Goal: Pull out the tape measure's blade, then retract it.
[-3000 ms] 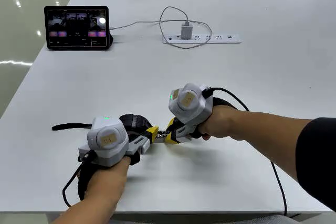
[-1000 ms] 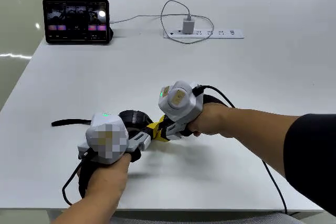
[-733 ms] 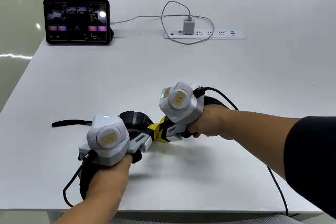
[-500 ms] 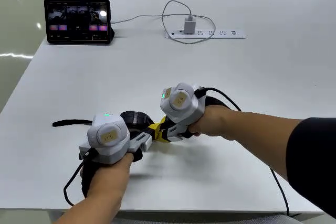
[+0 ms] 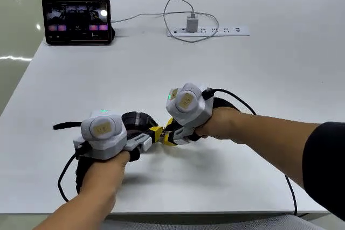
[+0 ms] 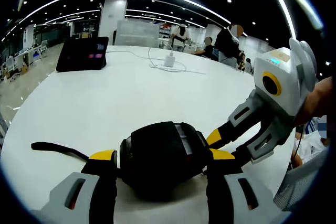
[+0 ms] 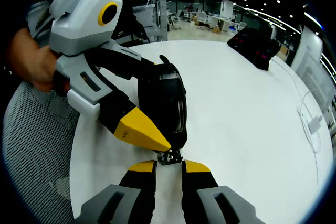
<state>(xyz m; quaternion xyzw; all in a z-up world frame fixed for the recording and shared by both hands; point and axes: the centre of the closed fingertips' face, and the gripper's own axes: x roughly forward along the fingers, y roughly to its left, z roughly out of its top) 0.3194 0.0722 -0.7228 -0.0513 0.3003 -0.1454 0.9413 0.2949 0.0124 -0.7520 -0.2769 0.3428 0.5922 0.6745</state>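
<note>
Head view: on the near part of the white table (image 5: 259, 74) the two grippers meet tip to tip. The left gripper (image 6: 163, 157) has its yellow-tipped jaws clamped on either side of the black tape measure (image 7: 167, 98), which rests on the tabletop with its black strap (image 6: 52, 148) trailing to the left. The right gripper (image 7: 169, 167) comes in from the right. Its jaws are nearly together, pinched on the small metal end hook (image 7: 170, 157) of the blade. The hook sits just beside the case, with almost no blade showing. At the far side lie a tablet (image 5: 78, 20) on the left and a power strip (image 5: 221, 30) to its right.
</note>
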